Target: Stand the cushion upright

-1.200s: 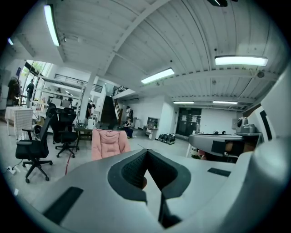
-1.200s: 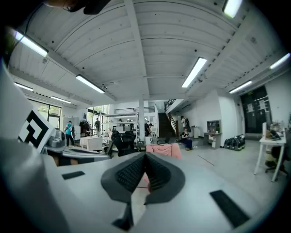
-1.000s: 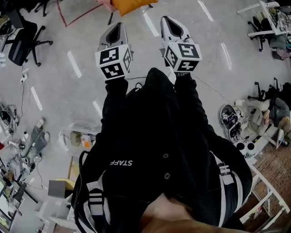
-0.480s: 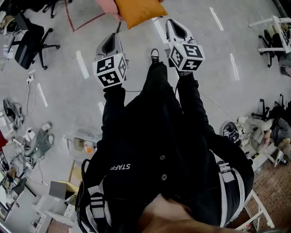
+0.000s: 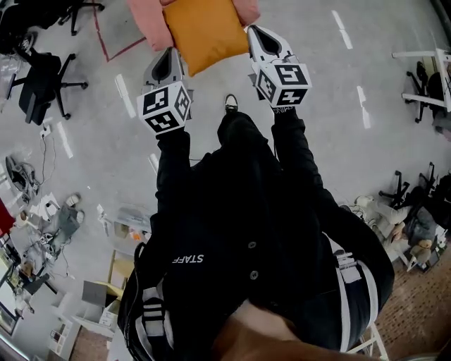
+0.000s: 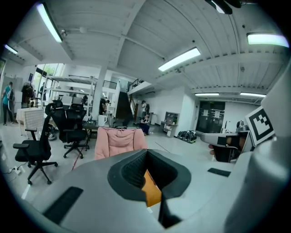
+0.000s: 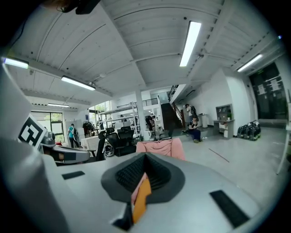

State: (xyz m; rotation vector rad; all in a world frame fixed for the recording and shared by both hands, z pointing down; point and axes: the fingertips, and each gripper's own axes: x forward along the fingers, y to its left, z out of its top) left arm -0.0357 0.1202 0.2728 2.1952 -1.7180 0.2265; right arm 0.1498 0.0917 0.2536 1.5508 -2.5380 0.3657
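An orange cushion lies flat on a pink padded seat at the top of the head view. My left gripper is held out by the cushion's near left corner, my right gripper by its near right edge. Both are shut with nothing in them. Whether either touches the cushion I cannot tell. In the left gripper view a strip of the orange cushion shows through the notch of the shut jaws, with the pink seat's back beyond. The right gripper view shows the cushion and the pink seat the same way.
A black office chair stands on the grey floor to the left, and more chairs show in the left gripper view. Red tape marks the floor by the seat. A white table is at right, clutter at left.
Both grippers have moved forward to the pink seat. The cushion, far ahead at the top edge a second ago, now lies between their tips. Both stayed shut.
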